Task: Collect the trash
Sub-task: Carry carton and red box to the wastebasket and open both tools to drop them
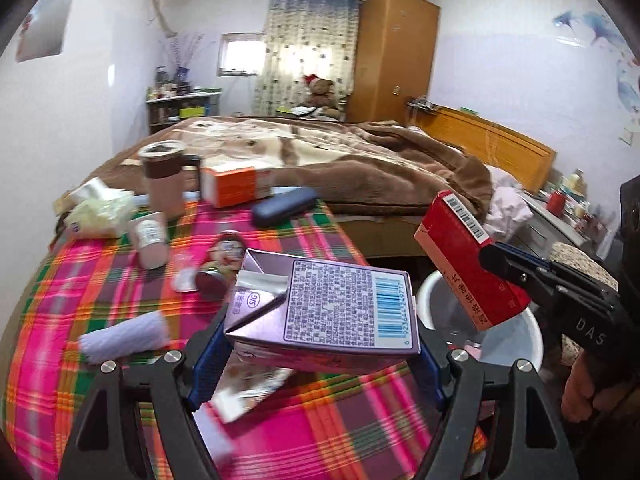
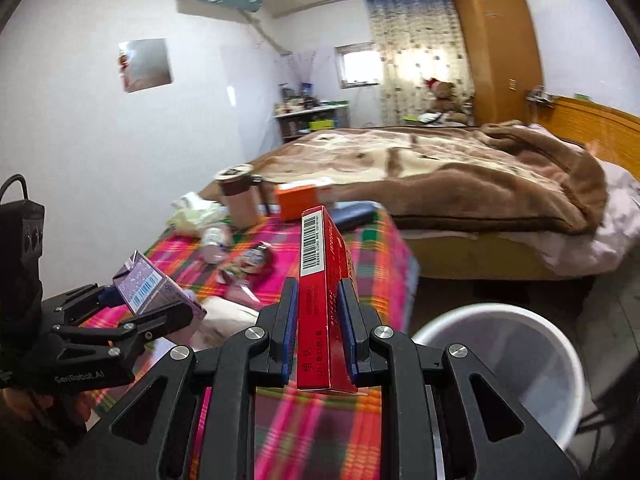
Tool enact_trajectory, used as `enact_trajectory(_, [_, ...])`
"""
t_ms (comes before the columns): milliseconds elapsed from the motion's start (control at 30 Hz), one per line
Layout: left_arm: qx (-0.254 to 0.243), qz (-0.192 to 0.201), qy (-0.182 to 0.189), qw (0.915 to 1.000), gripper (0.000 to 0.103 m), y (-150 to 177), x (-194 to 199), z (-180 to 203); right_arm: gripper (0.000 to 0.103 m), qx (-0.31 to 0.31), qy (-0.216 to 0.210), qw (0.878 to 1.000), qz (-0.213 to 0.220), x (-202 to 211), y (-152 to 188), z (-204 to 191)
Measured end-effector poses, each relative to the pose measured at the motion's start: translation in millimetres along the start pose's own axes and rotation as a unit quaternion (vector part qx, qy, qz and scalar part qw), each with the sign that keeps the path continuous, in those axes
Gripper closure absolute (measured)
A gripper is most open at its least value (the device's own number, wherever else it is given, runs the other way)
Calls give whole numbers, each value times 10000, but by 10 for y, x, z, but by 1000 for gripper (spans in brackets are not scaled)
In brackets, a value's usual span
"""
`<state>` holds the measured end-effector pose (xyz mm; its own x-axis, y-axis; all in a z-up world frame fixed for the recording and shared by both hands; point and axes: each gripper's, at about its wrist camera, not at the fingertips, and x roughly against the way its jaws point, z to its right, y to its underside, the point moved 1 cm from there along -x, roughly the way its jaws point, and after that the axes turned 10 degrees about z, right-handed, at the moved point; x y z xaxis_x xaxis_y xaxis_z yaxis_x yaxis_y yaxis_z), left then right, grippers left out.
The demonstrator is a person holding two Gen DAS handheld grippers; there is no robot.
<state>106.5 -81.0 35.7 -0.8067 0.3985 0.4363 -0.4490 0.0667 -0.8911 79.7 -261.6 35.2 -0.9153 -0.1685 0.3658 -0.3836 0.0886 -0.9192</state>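
Both grippers loaded: left gripper (image 1: 320,344) clamps purple carton (image 1: 332,308); right gripper (image 2: 318,332) pinches red box (image 2: 320,280), seemingly firm.

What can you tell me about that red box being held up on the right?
The red box is a slim cardboard carton, glossy red with a white barcode label on its narrow edge and printed characters along its side. It stands on edge, clamped on its broad faces by the right gripper, whose blue-padded fingers press it. Nothing else touches it. It is held in the air beside the plaid-covered table, above and left of the white bin.
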Motion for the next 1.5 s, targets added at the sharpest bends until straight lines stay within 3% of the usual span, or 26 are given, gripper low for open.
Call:
enact_trajectory(433, [-517,-137,873,9947,25,40,-459,1000,83,-530,1017,9933,-165,254,207,691])
enact_trajectory(767, [-744,-687,1304,9863,25,231,-941,1514,83,-896,1410,9845,-534,278,427,1172])
enact_trajectory(1133, [-622,-884,1514,9826,24,269,-1208,1672,81,-1177,1534,9772,-873,204,609,1438])
enact_trajectory(1267, [-562,-846,1471,9839,18,264,-1210,1627,81,-1181,1640,9757,-850,243,615,1464])
enact_trajectory(1400, [-505,-812,1436,9850,18,240,-1159,1561,63,-1106,1723,9757,-775,265,583,1451])
enact_trajectory(1500, [-455,-756,1416,9860,18,218,-1091,1499,61,-1046,1742,9761,-766,273,560,1415])
